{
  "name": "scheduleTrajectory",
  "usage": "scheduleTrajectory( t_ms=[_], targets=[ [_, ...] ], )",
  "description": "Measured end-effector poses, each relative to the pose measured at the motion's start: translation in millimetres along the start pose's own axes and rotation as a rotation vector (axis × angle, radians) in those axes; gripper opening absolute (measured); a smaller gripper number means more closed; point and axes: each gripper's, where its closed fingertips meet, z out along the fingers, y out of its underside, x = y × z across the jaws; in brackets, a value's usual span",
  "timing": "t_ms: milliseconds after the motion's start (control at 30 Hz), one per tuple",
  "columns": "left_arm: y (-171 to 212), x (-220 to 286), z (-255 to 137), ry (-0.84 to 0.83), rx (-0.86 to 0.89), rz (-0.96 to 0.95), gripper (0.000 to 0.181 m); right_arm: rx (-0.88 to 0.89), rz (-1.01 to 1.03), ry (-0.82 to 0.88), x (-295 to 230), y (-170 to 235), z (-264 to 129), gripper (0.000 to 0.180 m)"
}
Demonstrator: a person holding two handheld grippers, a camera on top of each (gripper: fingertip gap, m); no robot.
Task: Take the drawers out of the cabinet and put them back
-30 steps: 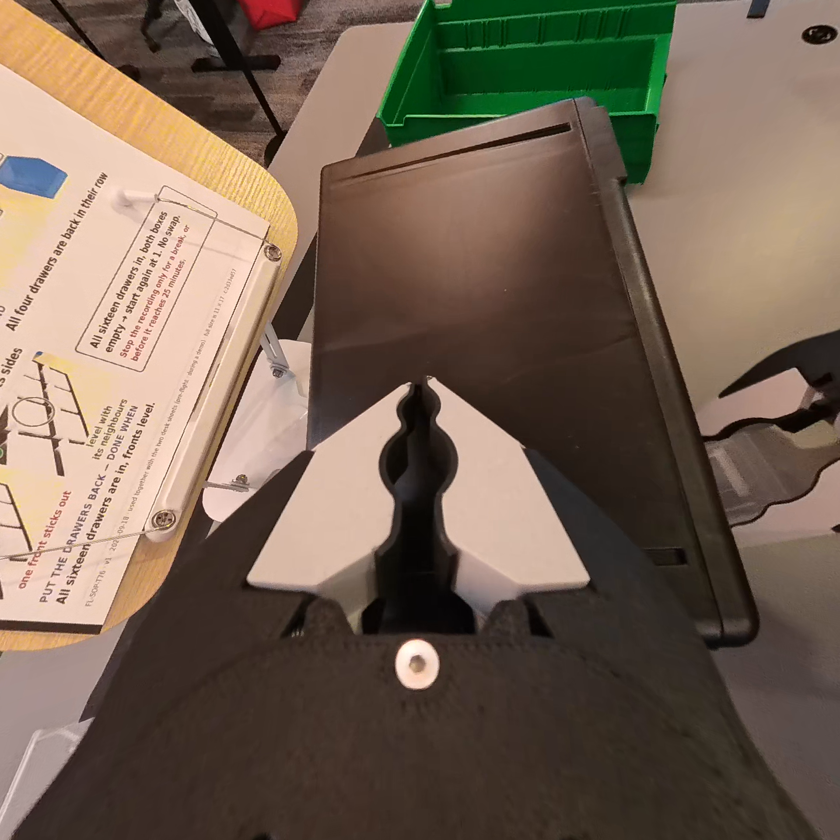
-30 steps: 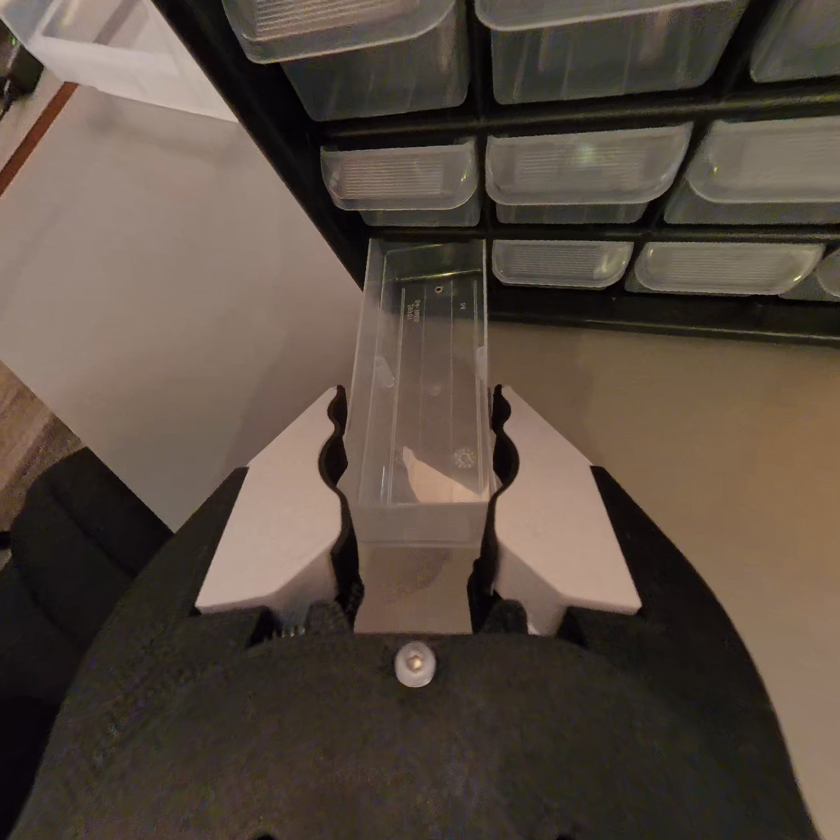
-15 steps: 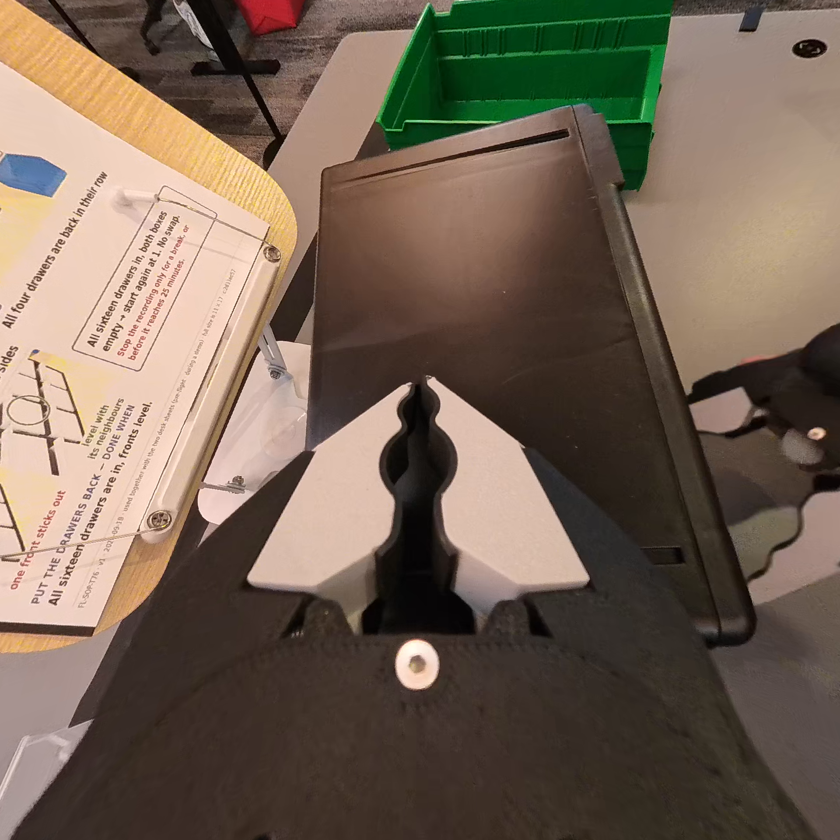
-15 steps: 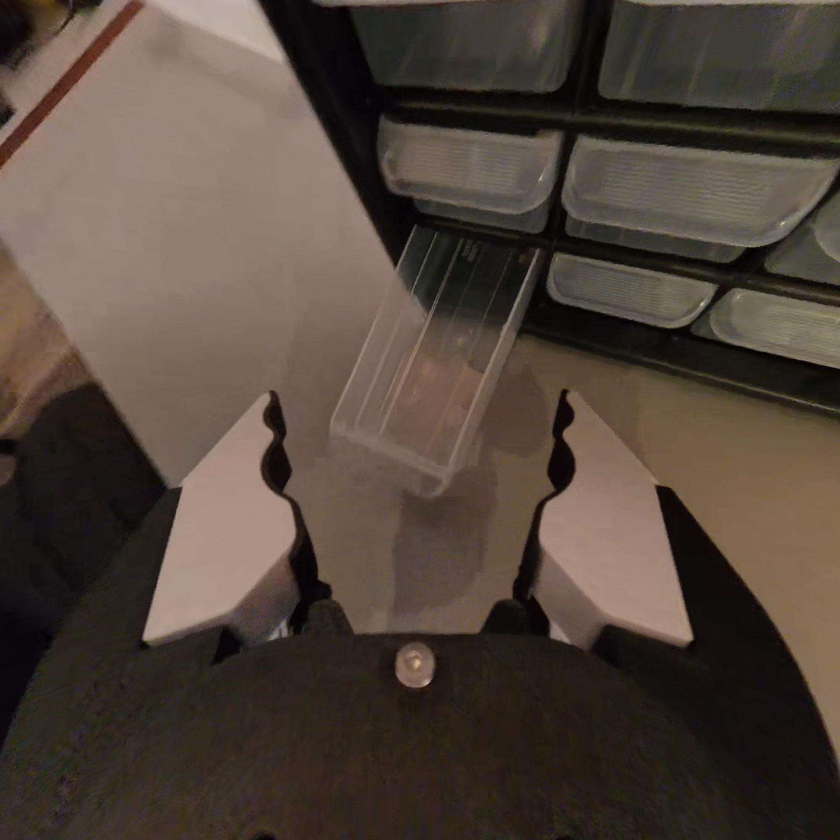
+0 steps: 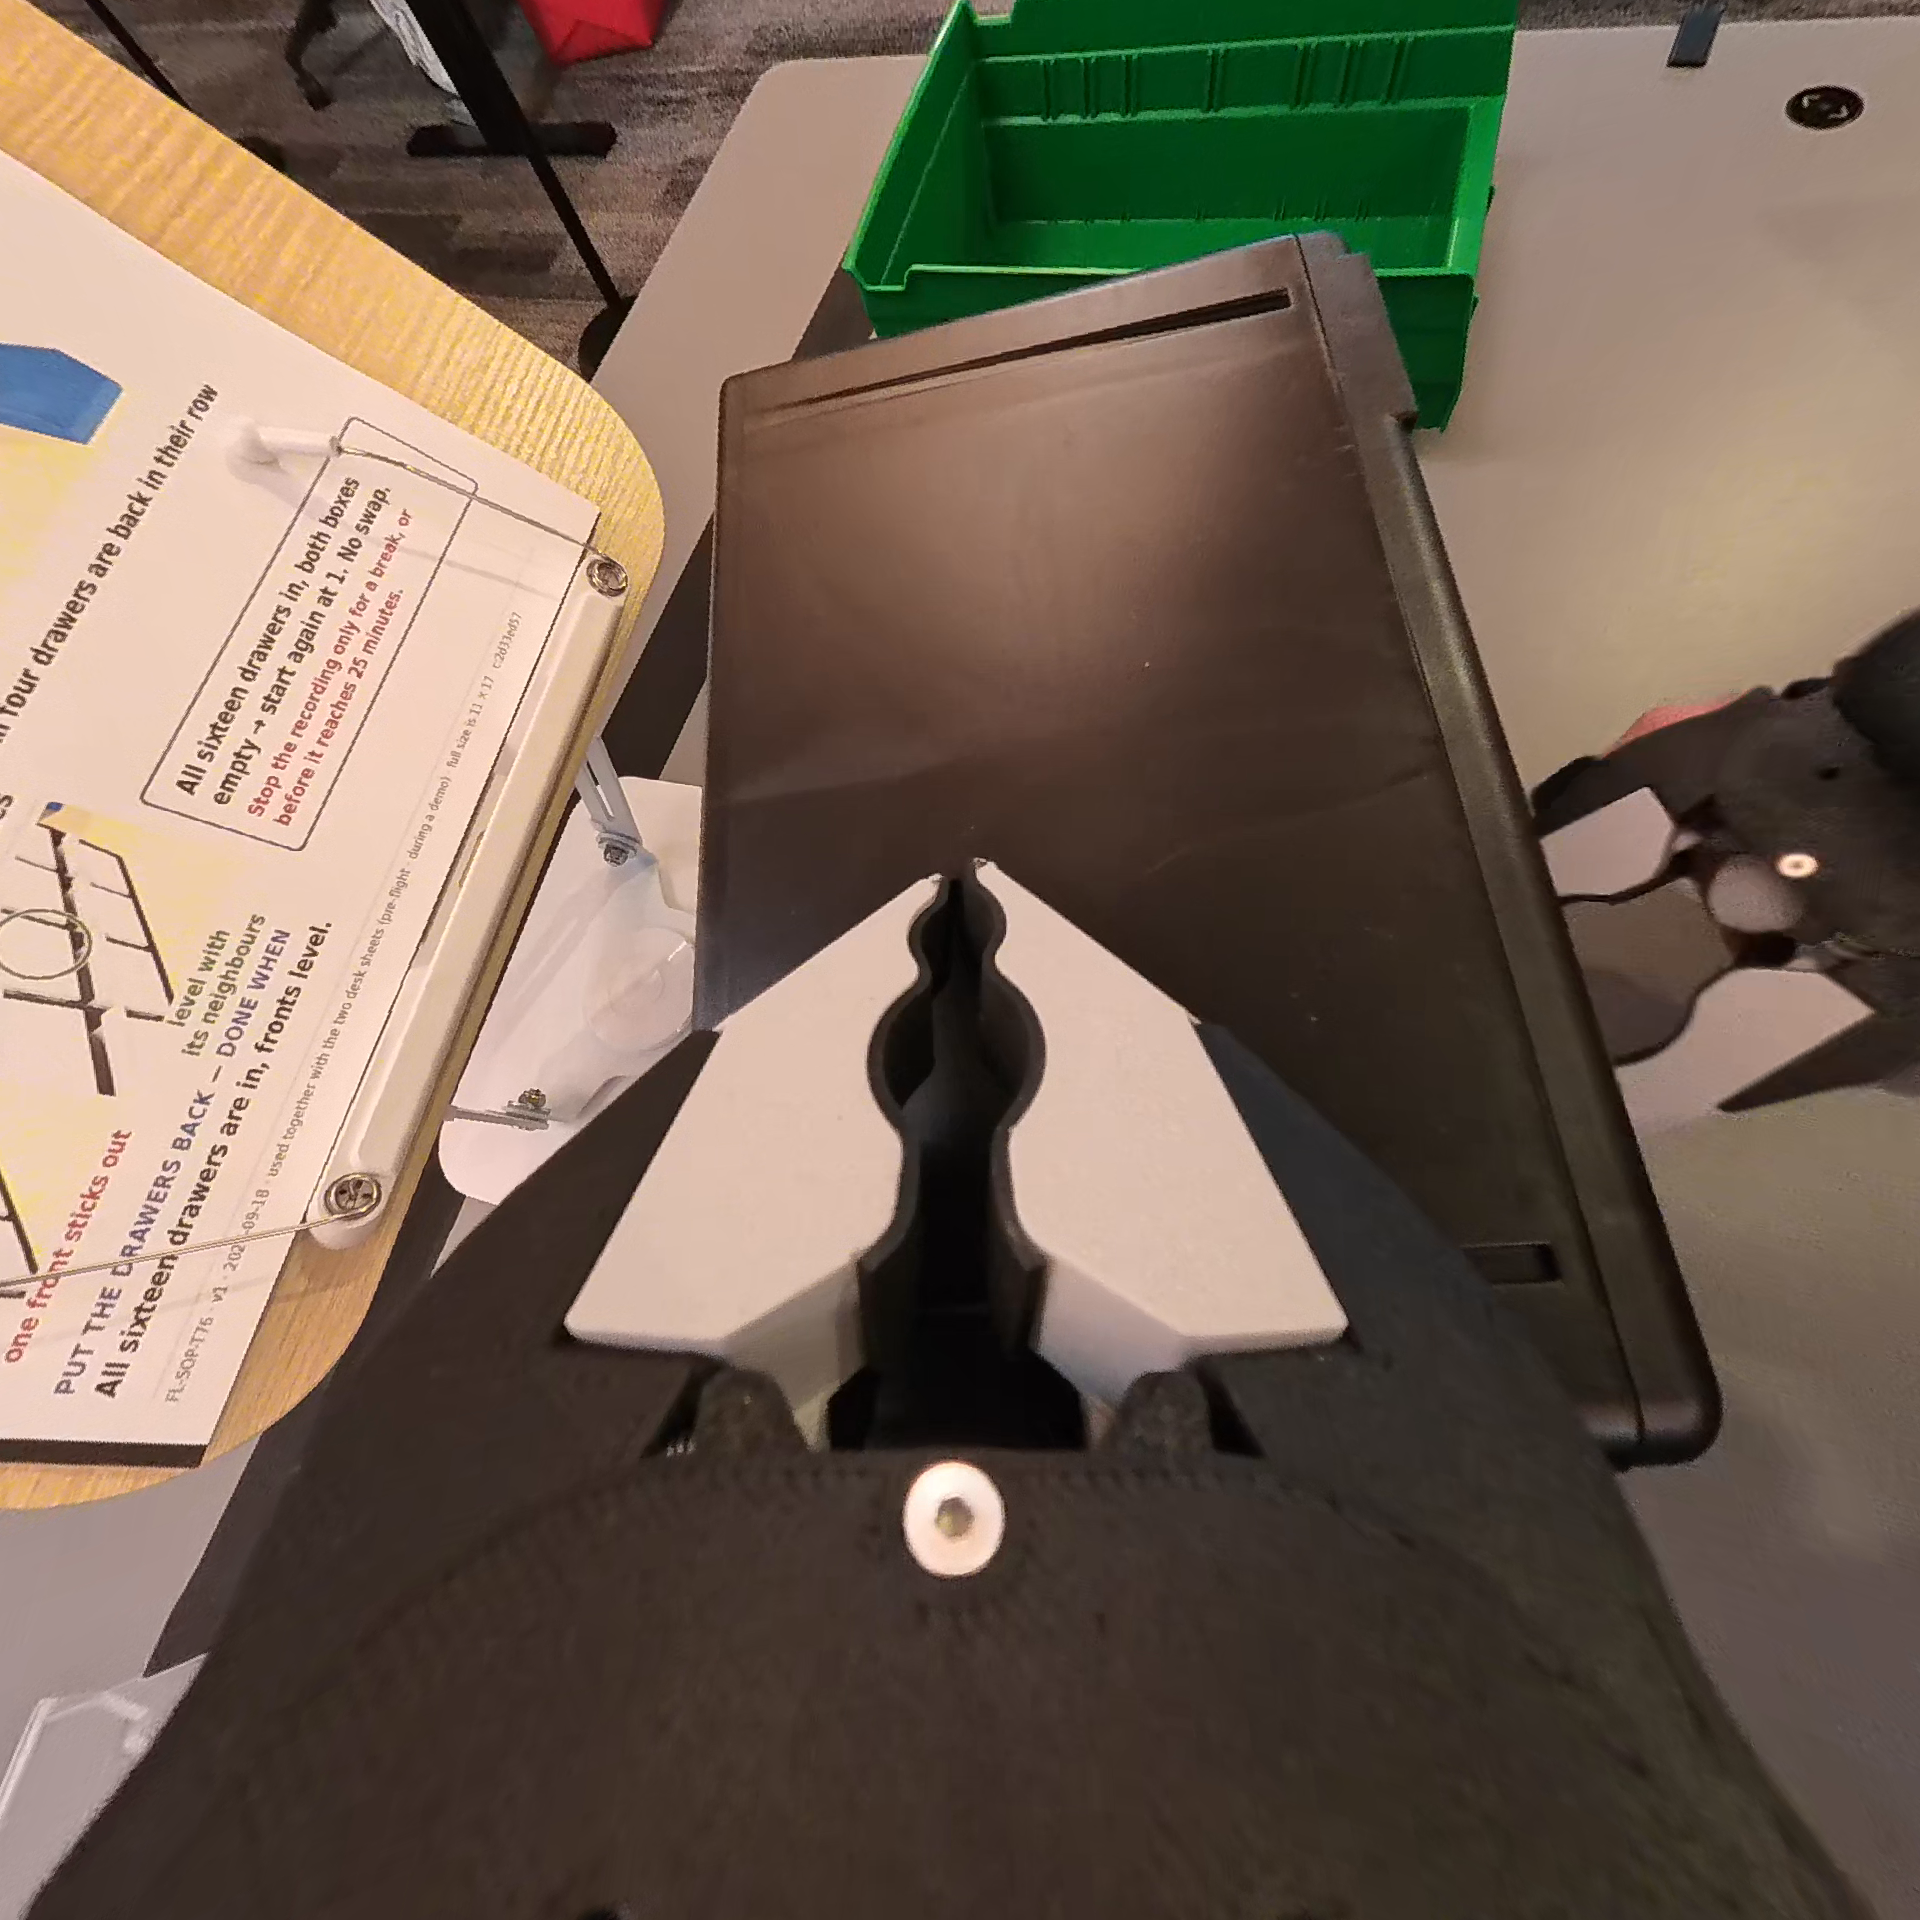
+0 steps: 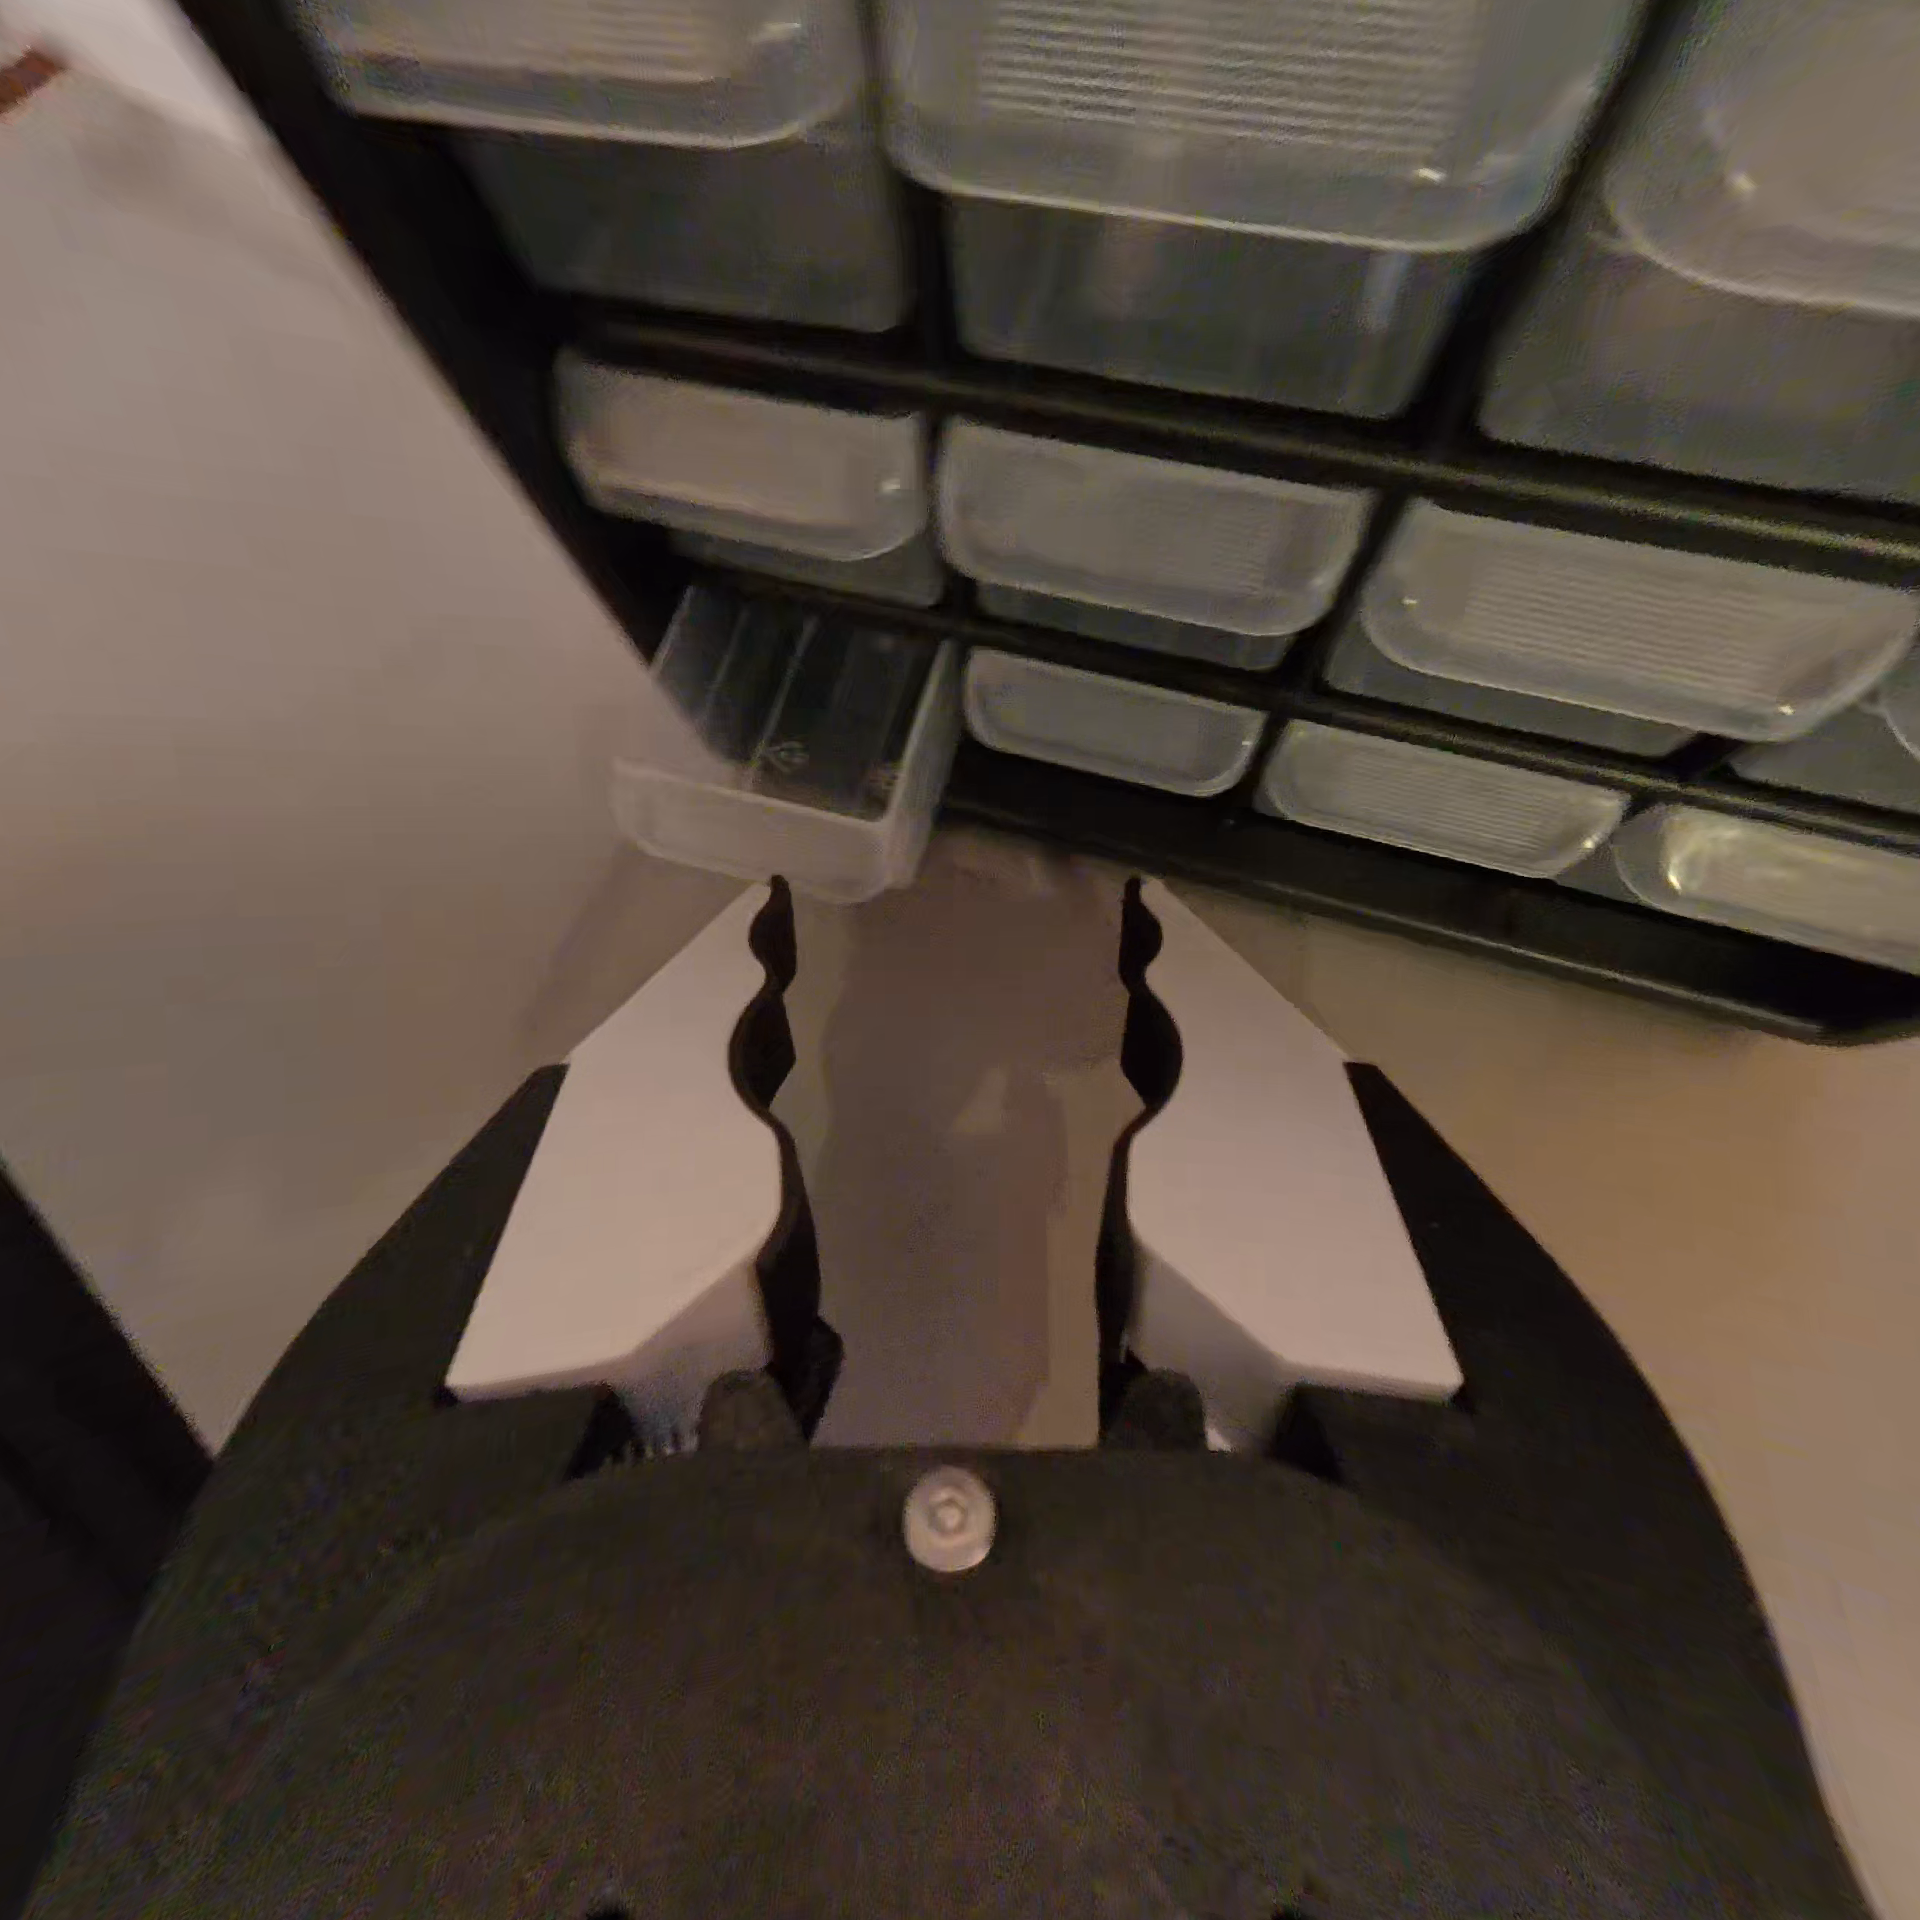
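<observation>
At twelve o'clock of our right claw (image 6: 953,883), spread and empty, one clear drawer (image 6: 781,753) is sticking partway out of the cabinet (image 6: 1195,400); the others are sitting home. Our left claw (image 5: 961,871), pressed together, is hovering over the cabinet top.

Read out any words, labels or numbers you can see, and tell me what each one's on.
Instruction sheet on the wooden board: legible black, red and green print beside diagrams; I won't repeat its wording.
Part-open clear drawer: moulded marks on its floor, too blurred to read.
Black cabinet, green bin: no writing visible.
</observation>
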Motion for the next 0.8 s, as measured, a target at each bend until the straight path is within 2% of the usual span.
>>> scheduleTrajectory(
  t_ms=[133,167,233,300,367,500,667,733,800],
  targets=[
    [-0.2,0.2,-0.3,0.003,0.006,-0.001,0.000,0.081,0.111,0.104,13.8,-9.8,18.5,0.075],
    [-0.2,0.2,-0.3,0.003,0.006,-0.001,0.000,0.100,0.127,0.137,16.7,-12.6,22.4,0.085],
    [-0.1,0.1,-0.4,0.003,0.007,-0.002,0.000,0.126,0.179,0.183,20.2,-16.3,30.2,0.094],
    [-0.2,0.1,-0.5,0.002,0.010,-0.003,0.000,0.105,0.204,0.211,20.9,-13.2,40.5,0.114],
    [-0.3,0.0,-0.8,0.001,0.014,-0.003,0.000,0.112,0.217,0.218,21.0,-11.6,44.8,0.115],
    [-0.6,-0.3,-1.1,0.004,0.020,-0.007,0.000,0.110,0.202,0.198,20.2,-10.2,41.7,0.115],
    [-2.5,-4.0,-3.2,-0.022,0.056,-0.033,0.002,0.138,0.186,0.137,39.8,-17.4,1.7,0.091],
    [-4.4,-13.9,-8.5,-0.130,0.091,-0.035,0.024,0.194,0.228,0.109,62.2,-22.3,-19.8,0.066],
    [-7.7,-9.6,-17.9,-0.203,0.160,-0.021,0.031,0.216,0.281,0.129,93.9,-20.4,-35.2,0.073]
  ],
)
